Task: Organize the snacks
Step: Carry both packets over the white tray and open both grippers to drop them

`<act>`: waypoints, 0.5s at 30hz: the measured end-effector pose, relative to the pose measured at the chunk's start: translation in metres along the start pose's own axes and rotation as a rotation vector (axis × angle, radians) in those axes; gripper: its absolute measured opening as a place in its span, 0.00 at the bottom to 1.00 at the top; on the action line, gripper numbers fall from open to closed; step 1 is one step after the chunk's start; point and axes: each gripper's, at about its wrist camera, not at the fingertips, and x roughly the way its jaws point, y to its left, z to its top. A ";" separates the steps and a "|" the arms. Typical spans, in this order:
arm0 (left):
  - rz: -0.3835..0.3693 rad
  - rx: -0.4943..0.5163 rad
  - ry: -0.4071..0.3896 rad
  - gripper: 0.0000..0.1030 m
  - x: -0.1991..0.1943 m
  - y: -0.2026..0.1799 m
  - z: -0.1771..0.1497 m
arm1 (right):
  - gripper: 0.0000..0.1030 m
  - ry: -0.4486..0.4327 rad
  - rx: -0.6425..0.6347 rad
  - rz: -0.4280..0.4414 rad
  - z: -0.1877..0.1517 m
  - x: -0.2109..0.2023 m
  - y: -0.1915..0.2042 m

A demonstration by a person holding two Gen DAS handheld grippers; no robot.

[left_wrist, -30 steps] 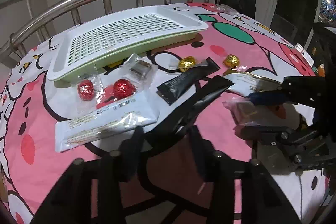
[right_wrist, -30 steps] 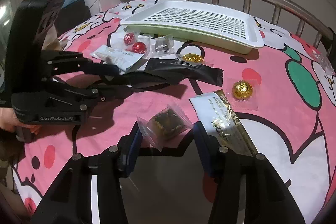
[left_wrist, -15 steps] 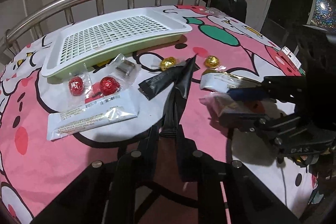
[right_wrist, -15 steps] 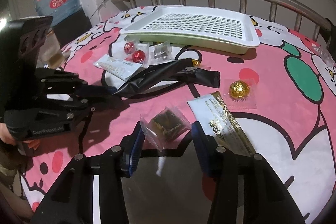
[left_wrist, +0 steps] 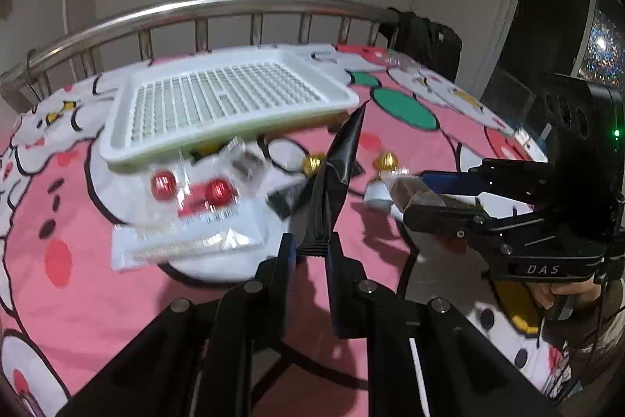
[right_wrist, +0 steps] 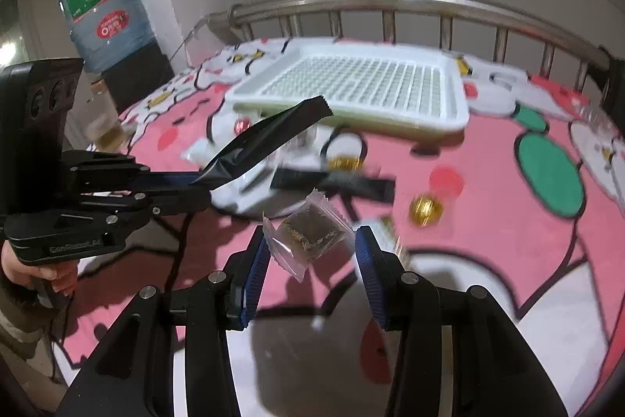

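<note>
ahead of both my tools, the white slotted tray [left_wrist: 230, 96] waits at the far side of the pink bedspread [left_wrist: 78, 299], nothing in it that i can see. my left gripper [left_wrist: 312, 249] is clamped on one end of a long black sachet [left_wrist: 332, 178], which rears up towards the tray; held so near its tail, it could swing or slide free. my right gripper [right_wrist: 312, 253] carries a small clear-wrapped brown snack [right_wrist: 310, 233] between fairly wide fingers, and the slippery wrapper could drop out short of the tray.
</note>
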 end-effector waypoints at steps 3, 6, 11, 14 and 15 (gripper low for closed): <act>0.010 -0.014 -0.018 0.16 0.000 0.006 0.014 | 0.42 -0.023 -0.007 -0.014 0.018 -0.001 -0.003; 0.032 -0.043 -0.023 0.16 0.009 0.017 0.029 | 0.42 -0.035 0.005 -0.026 0.042 0.008 -0.009; 0.069 -0.089 -0.012 0.16 0.029 0.036 0.052 | 0.42 -0.031 0.031 -0.050 0.073 0.029 -0.020; 0.095 -0.120 -0.012 0.16 0.038 0.050 0.067 | 0.42 -0.009 0.066 -0.067 0.091 0.049 -0.034; 0.107 -0.126 -0.012 0.16 0.042 0.054 0.072 | 0.42 0.003 0.082 -0.078 0.098 0.058 -0.041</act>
